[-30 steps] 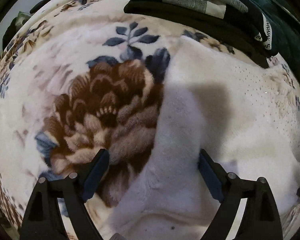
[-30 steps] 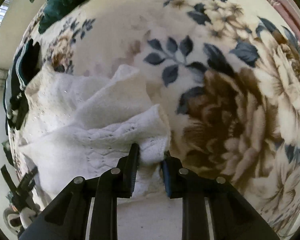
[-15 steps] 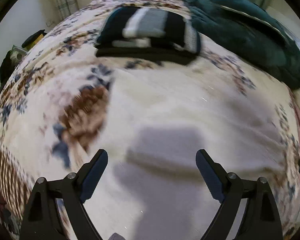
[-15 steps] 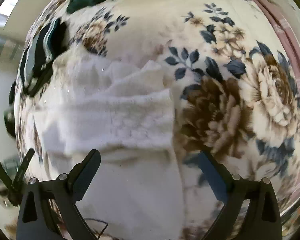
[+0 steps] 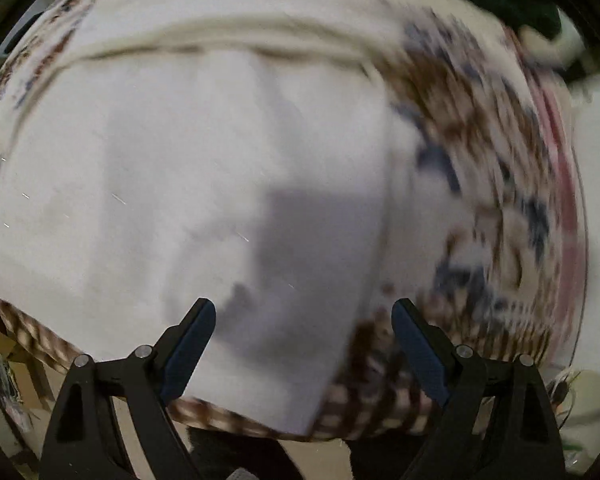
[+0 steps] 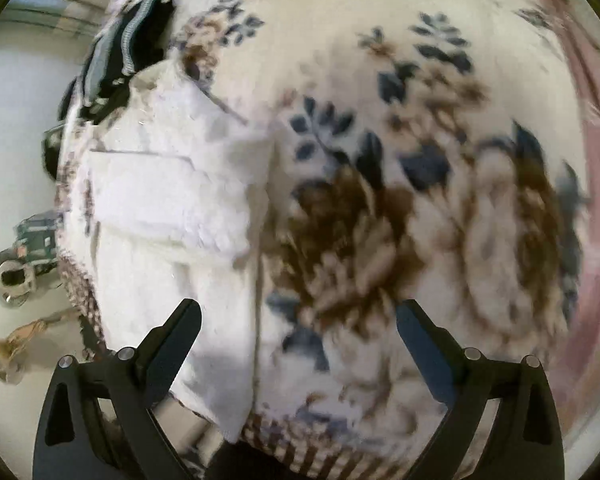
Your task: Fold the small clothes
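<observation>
Tongs on both sides stand wide apart and hold nothing: left tongs and right tongs hover above a white garment, which lies folded on the floral blanket near its edge, beside a striped dark garment.

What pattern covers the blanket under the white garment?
Brown flowers with blue leaves on cream blanket; clearest in right wrist view.
</observation>
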The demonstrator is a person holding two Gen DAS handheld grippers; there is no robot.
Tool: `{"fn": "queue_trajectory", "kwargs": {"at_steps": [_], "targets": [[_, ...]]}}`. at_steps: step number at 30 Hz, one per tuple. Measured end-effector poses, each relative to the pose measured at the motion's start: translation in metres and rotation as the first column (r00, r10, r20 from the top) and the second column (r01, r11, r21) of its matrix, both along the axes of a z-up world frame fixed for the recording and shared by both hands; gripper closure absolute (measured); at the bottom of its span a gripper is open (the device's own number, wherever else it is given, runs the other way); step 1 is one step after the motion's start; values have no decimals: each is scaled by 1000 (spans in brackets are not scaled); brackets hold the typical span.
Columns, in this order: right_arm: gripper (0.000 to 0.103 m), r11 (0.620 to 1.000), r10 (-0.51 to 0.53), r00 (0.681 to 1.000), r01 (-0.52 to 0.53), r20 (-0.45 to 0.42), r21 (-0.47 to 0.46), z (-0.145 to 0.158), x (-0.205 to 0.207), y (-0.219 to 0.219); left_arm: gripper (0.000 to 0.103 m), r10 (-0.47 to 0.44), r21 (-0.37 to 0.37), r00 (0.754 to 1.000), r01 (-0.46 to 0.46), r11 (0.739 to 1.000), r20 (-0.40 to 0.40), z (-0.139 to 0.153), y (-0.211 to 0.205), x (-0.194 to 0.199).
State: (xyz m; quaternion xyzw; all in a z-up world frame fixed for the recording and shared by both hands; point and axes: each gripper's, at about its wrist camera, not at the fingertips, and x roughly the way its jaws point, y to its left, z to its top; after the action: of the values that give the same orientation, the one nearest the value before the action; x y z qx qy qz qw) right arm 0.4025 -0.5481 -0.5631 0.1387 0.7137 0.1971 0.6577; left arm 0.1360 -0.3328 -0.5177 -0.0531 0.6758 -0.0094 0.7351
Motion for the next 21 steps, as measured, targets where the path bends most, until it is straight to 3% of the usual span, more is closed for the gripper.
{"fn": "queue_trajectory", "kwargs": {"at_steps": [5, 8, 11, 13, 14, 15, 16, 17, 21], "targets": [[4, 984, 82, 994, -71, -65, 163, -53, 36, 44, 13, 23, 85, 999, -20, 996, -37, -40, -21, 0], [4, 970, 79, 992, -54, -96, 235, -83, 55, 63, 13, 58, 109, 998, -56, 992, -18, -48, -19, 8], [18, 958, 71, 992, -38, -108, 284, -106, 71, 77, 13, 51, 141, 999, -53, 989, 20, -51, -20, 18], [35, 957, 71, 990, -33, -125, 289, -114, 75, 86, 30, 41, 149, 998, -49, 988, 52, -50, -21, 22], [40, 957, 70, 990, -32, -124, 288, -117, 76, 91, 56, 29, 162, 997, -41, 986, 78, -47, -21, 23], [54, 961, 74, 990, -39, -118, 274, -118, 76, 97, 76, 16, 180, 996, -32, 983, 90, -44, -22, 25], [72, 965, 70, 990, -37, -119, 260, -116, 75, 101, 83, 11, 188, 995, -30, 982, 102, -40, -21, 26], [73, 967, 62, 991, -31, -116, 254, -113, 74, 104, 92, 19, 180, 992, -41, 983, 122, -34, -18, 27], [80, 973, 19, 991, 13, -135, 230, -87, 71, 106, 95, 123, 80, 977, -139, 987, 176, 1, 8, 28]]}}
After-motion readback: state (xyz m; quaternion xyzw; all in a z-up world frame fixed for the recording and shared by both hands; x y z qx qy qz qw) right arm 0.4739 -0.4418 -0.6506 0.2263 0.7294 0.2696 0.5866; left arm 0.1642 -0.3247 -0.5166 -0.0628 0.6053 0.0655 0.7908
